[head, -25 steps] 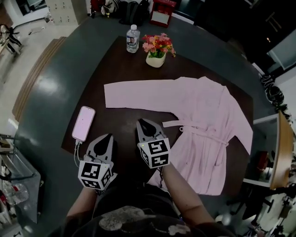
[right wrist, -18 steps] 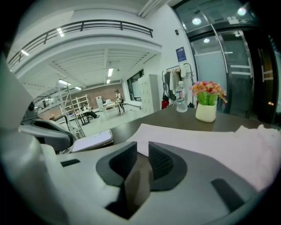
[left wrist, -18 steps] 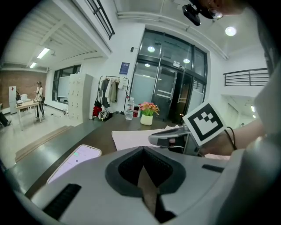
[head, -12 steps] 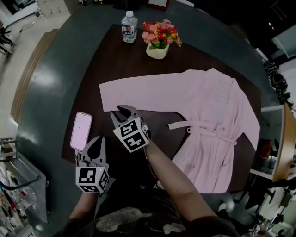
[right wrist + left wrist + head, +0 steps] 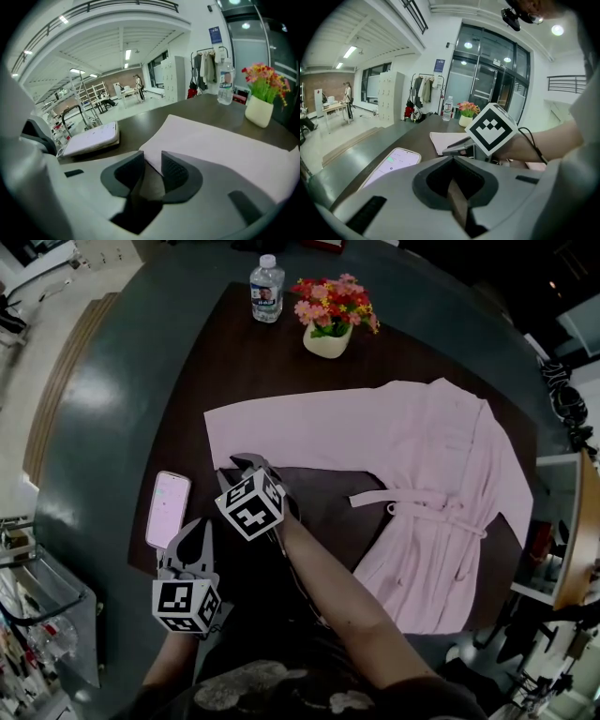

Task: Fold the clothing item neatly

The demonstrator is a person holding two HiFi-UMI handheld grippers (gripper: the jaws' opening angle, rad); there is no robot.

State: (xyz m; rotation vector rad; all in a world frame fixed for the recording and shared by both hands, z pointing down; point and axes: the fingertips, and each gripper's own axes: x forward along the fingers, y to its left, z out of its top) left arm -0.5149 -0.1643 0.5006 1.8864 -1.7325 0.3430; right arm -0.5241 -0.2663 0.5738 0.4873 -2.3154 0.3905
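A pale pink robe (image 5: 433, 461) lies spread flat on the dark table (image 5: 246, 362), with one long sleeve (image 5: 281, 432) stretched out to the left. My right gripper (image 5: 244, 463) has its tips at the near corner of that sleeve's cuff (image 5: 187, 129). Its jaws have just been opening and now stand a little apart, with the cuff's corner in the gap. My left gripper (image 5: 199, 532) is shut and holds nothing; it hovers near the table's front edge beside a phone (image 5: 169, 508). The left gripper view shows the right gripper's marker cube (image 5: 491, 129) just ahead.
The phone (image 5: 91, 136) lies left of the cuff, screen lit. A water bottle (image 5: 267, 289) and a white pot of flowers (image 5: 330, 322) stand at the table's far edge. The robe's belt (image 5: 412, 504) trails across its middle. Grey floor surrounds the table.
My right gripper has swung left and down from the table's middle to the sleeve cuff, and its jaws have parted. The left gripper has drifted a little left and lower, still shut.
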